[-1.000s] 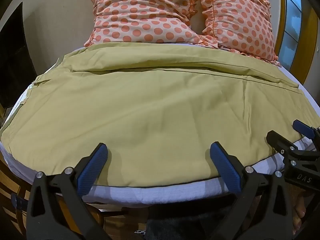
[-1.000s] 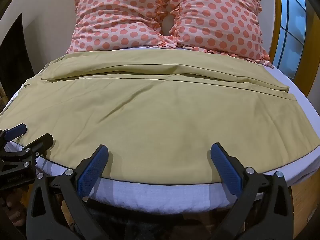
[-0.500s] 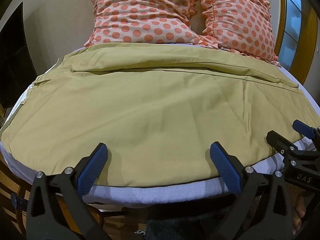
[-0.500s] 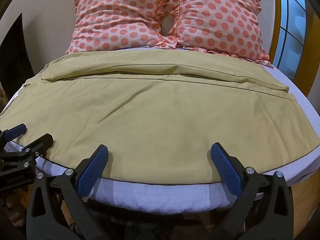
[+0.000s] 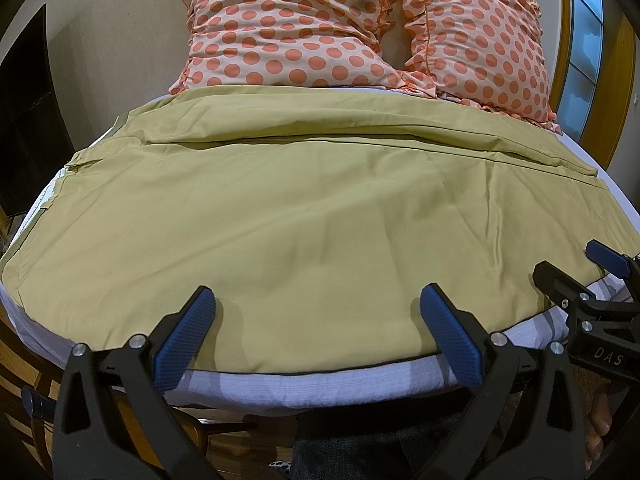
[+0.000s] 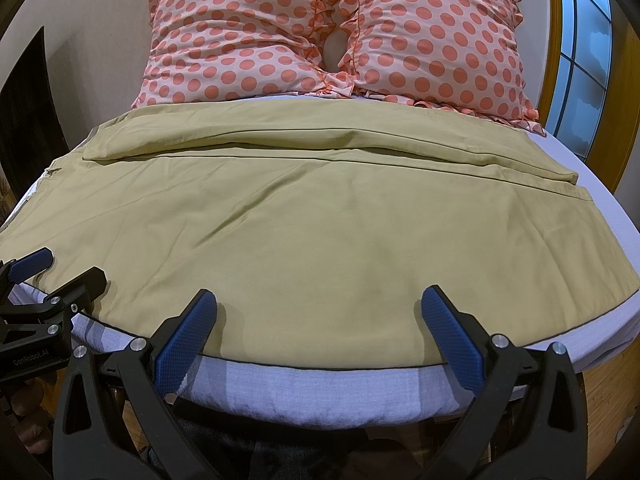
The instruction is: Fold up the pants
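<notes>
Two grippers, both wide apart and holding nothing; no change against the frames from half a second and a second ago, with cloth and both grippers where they were. Left gripper [image 5: 318,320] sits at the bottom centre of its own view, blue pads over the near hem of the pants [image 5: 312,220]. Right gripper [image 6: 320,322] sits likewise at the bottom centre of its view, also above the near hem; it shows at the right edge of the left view, jaws apart. Pants, olive-yellow, lie spread flat across the bed [image 6: 320,384], filling mid-frame, one long fold line running across the upper part. Two pink polka-dot pillows [image 6: 248,40] stand side by side at the top of frame, just behind the pants' far edge. No containers seen.
</notes>
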